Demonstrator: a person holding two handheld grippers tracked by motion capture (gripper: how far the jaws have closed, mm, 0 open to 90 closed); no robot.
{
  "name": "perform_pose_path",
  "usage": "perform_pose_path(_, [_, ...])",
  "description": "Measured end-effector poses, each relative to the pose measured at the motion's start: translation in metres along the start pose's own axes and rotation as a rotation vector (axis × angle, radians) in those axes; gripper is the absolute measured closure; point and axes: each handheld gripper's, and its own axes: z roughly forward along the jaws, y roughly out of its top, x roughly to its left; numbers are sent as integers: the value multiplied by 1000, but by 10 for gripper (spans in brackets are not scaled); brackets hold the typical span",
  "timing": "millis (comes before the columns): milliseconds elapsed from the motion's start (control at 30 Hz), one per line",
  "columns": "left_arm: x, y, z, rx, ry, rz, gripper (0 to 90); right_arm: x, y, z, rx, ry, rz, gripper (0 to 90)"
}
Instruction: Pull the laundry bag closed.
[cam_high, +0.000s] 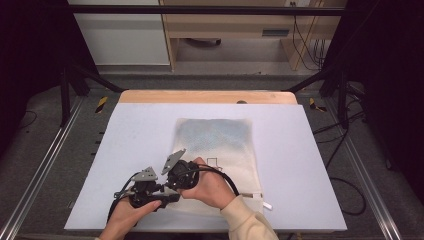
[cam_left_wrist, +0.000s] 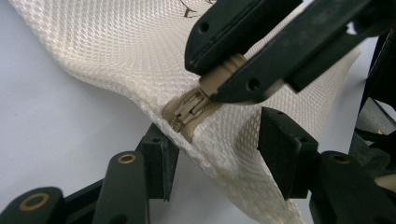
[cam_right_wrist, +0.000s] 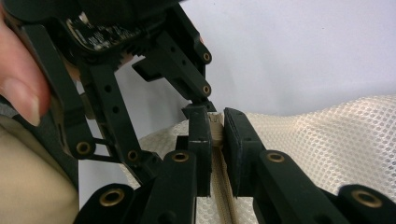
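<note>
Left gripper (cam_high: 167, 196), at seven o'clock on the table (cam_high: 125, 150), straddles the cream mesh laundry bag's (cam_high: 220, 145) corner, jaws apart, not touching. Right gripper (cam_left_wrist: 224, 77) is clamped on the beige zipper pull (cam_left_wrist: 223, 72). Bag's long axis runs six to twelve; gripper views reveal honeycomb mesh and zipper slider (cam_left_wrist: 189, 106).

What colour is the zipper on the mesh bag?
Tan, on a cream bag; the zipper shows best in the left gripper view.
</note>
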Motion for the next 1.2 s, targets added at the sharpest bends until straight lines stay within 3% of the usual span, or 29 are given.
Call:
perform_pose_path(600, [-3, 2, 14, 12, -39, -11, 493, 0, 0, -1, 2, -4, 6, 820])
perform_pose_path(1200, [1, 2, 13, 11, -56, -17, 606, 0, -1, -2, 1, -3, 2, 820])
